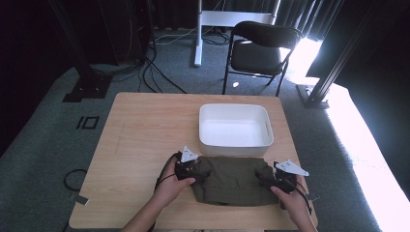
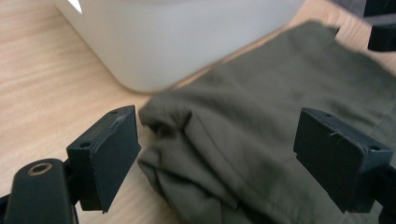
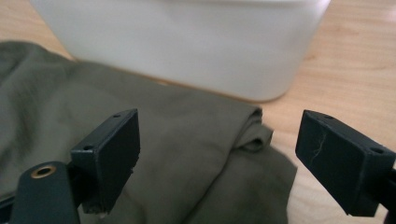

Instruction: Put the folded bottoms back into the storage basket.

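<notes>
A folded olive-green cloth (image 1: 231, 180) lies on the wooden table (image 1: 140, 140), just in front of a white plastic bin (image 1: 235, 124). My left gripper (image 1: 189, 170) sits at the cloth's left end, held open, and its left gripper view has the bunched left edge of the cloth (image 2: 243, 140) between the spread jaws of that gripper (image 2: 224, 158). At the cloth's right end my right gripper (image 1: 275, 180) is open too. Its own view has the cloth's folded right corner (image 3: 196, 154) between the jaws of the right gripper (image 3: 219, 158), with the bin wall (image 3: 187, 42) close behind.
The white bin is empty and stands at the table's far middle-right. A black folding chair (image 1: 261, 48) stands beyond the table on the carpet. Cables (image 1: 145, 72) run across the floor at the back left. Bare tabletop lies to the left.
</notes>
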Demonstrator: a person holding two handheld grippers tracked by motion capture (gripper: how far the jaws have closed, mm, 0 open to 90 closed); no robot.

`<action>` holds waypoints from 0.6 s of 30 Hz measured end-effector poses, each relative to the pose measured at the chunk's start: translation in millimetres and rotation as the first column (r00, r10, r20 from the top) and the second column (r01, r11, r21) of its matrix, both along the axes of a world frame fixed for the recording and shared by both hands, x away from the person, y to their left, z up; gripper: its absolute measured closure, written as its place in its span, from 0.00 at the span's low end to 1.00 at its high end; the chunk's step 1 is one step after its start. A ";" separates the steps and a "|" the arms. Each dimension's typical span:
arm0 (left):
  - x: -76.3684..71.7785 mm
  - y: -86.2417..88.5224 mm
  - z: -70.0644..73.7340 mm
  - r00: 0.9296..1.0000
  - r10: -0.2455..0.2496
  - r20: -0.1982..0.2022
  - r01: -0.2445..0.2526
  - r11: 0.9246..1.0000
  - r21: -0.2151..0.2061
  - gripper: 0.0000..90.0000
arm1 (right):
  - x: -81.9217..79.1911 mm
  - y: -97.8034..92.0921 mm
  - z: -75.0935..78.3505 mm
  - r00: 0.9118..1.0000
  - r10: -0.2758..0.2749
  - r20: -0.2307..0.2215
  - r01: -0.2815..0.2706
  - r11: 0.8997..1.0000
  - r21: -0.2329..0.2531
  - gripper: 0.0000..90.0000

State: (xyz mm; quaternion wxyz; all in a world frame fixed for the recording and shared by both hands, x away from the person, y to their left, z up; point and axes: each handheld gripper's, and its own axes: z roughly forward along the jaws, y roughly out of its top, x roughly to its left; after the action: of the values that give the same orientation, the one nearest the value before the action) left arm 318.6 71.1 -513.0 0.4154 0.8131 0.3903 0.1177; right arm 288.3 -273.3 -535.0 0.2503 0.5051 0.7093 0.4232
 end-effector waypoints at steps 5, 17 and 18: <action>-7.3 -1.3 -10.4 1.000 0.003 -0.019 -0.003 1.000 -0.004 0.17 | -1.3 4.3 -12.0 1.000 0.003 -0.022 -0.004 0.999 -0.040 0.15; -17.0 -4.4 -23.5 0.998 0.049 -0.026 -0.049 0.999 0.002 0.17 | 4.3 6.8 -25.9 0.996 0.000 -0.084 -0.003 0.999 -0.035 0.15; -16.6 -4.6 -24.2 0.998 0.048 -0.026 -0.048 0.999 0.012 0.17 | 4.3 6.8 -25.9 0.996 0.000 -0.084 -0.003 0.999 -0.035 0.15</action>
State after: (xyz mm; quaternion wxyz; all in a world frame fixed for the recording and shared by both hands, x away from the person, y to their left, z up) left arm 301.9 66.4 -537.2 0.4027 0.8073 0.4146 0.1189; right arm 292.6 -266.5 -560.9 0.2285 0.5173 0.7270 0.3893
